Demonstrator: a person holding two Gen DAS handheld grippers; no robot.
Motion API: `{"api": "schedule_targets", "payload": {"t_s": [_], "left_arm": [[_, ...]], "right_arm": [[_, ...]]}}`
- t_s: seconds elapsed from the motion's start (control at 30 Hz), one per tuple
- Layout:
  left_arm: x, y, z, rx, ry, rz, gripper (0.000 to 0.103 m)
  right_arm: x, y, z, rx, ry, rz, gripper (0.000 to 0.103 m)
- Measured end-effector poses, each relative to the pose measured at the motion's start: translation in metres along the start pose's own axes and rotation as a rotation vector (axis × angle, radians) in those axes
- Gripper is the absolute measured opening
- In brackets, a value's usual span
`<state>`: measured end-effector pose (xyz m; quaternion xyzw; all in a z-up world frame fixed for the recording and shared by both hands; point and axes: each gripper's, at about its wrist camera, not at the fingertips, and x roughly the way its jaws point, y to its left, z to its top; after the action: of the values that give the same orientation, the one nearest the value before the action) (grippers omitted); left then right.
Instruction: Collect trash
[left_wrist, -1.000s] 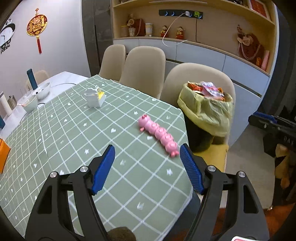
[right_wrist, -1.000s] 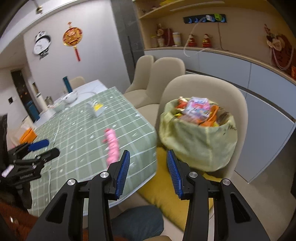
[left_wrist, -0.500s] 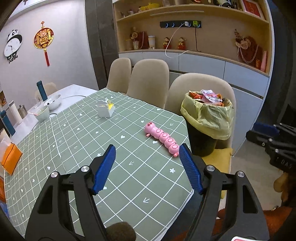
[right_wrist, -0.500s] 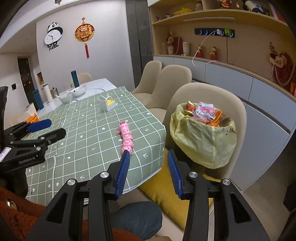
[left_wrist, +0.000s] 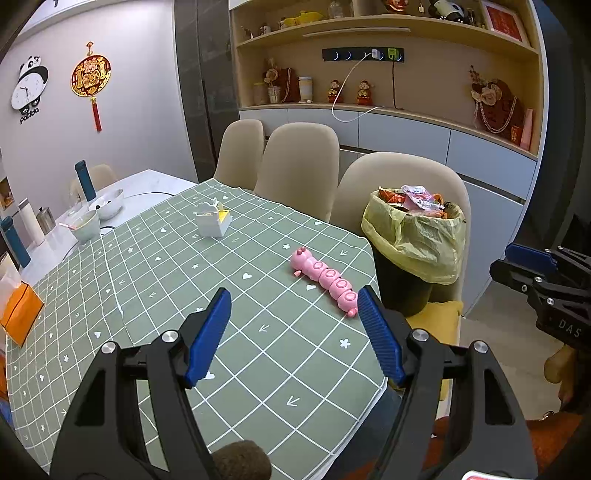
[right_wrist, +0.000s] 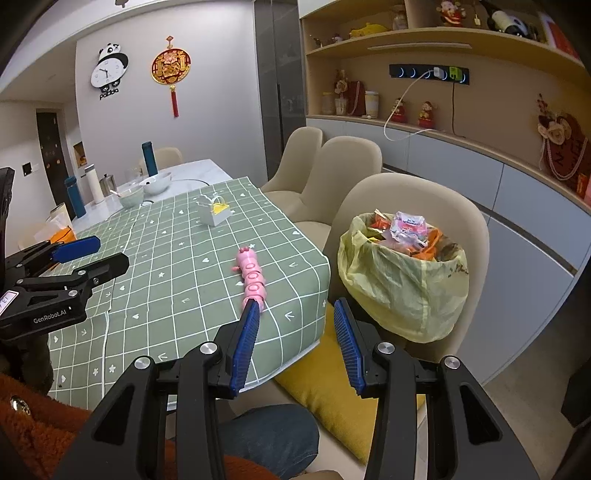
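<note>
1. We see a long table (left_wrist: 155, 295) under a green checked cloth (right_wrist: 177, 280); its far end is bare white, with bowls (left_wrist: 109, 204) and bottles (left_wrist: 85, 180) standing there.
2. Three beige chairs (left_wrist: 301, 166) line the table's far side; the nearest one holds a yellow cushion (right_wrist: 332, 391) on its seat.
3. On that cushion stands the bin (left_wrist: 402, 284), lined with a yellow bag (right_wrist: 402, 291); it sits just beside the table's corner, and the trash (right_wrist: 408, 229), mostly wrappers, is heaped in it up to the rim.
4. We hold the left gripper (left_wrist: 291, 314) above the near part of the table; its blue pads are spread wide, with nothing between them.
5. We hold the right gripper (right_wrist: 295, 325) off the table's edge, aimed between table and bin; its pads stand apart and hold nothing.
6. A pink caterpillar toy (left_wrist: 325, 277) lies on the cloth near the corner by the bin.
7. A small white box (left_wrist: 212, 220) with a yellow part sits further up the cloth; an orange pack (left_wrist: 20, 315) lies at the cloth's left edge.
</note>
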<state>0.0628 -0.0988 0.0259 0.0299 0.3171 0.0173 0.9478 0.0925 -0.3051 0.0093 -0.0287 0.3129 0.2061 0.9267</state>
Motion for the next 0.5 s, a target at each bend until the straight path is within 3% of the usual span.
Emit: {"api": "schedule_targets", "payload": {"t_s": [0.5], "left_arm": [[0.0013, 0.0023, 0.0001, 0.006, -0.004, -0.017, 0.067]], "right_arm": [[0.0018, -0.0001, 0.0004, 0.009, -0.001, -0.005, 0.04]]}}
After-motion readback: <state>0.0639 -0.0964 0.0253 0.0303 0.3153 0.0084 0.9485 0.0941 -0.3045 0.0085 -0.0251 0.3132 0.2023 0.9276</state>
